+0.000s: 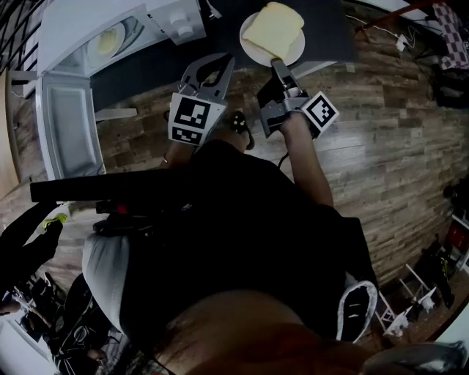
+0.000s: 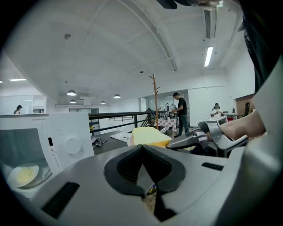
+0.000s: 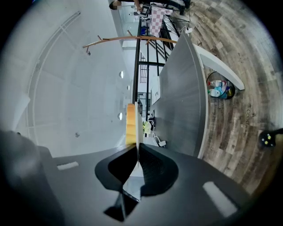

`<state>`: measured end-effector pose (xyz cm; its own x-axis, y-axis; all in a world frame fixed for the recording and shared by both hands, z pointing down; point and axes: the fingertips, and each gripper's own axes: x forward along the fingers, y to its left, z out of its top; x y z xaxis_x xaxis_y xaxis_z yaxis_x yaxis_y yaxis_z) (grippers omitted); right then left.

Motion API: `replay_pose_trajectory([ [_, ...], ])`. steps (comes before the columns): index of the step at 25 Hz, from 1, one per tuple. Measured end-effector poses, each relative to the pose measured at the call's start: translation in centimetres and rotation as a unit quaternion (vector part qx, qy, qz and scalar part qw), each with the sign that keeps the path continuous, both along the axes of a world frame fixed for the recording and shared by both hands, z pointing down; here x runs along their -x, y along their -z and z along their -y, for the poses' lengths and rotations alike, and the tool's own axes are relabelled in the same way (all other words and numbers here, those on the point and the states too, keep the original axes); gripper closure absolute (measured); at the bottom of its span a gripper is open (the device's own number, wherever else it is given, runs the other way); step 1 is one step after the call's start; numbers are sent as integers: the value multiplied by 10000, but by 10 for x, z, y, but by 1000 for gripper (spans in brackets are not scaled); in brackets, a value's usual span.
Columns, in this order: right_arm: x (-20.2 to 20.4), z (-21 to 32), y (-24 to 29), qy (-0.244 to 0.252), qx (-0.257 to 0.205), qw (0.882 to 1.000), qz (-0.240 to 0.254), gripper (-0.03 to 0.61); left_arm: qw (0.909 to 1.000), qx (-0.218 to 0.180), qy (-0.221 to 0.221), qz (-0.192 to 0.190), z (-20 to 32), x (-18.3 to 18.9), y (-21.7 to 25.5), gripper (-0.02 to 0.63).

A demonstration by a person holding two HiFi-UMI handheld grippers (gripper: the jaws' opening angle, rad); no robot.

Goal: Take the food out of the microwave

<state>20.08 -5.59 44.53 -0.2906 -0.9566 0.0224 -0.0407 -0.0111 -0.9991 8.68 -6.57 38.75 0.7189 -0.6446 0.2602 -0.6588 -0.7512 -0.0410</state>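
Food (image 1: pixel 272 29) lies on a plate (image 1: pixel 258 57) clamped at its near rim by the right hand-held gripper (image 1: pixel 278 66), over the desk (image 1: pixel 168 66), right of the open microwave (image 1: pixel 80 44); the left hand-held gripper (image 1: pixel 218 64) alongside is closed on nothing

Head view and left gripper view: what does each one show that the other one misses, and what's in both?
Only the head view: the person's shoe and the square-marker cubes. Only the left gripper view: ceiling lights, a coat stand and people standing far off. Both: the white microwave, the yellow food and the right tool holding its plate.
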Motion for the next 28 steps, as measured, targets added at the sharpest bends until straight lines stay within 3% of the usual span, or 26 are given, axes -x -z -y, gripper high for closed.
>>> replay_pose_trajectory([
  [10, -14, 46, 1, 424, 28, 9991, -66, 568, 9993, 25, 358, -47, 41, -17, 0, 607],
  [28, -43, 91, 0, 586, 174, 9981, -99, 568, 9986, 20, 514, -103, 84, -43, 4, 607],
])
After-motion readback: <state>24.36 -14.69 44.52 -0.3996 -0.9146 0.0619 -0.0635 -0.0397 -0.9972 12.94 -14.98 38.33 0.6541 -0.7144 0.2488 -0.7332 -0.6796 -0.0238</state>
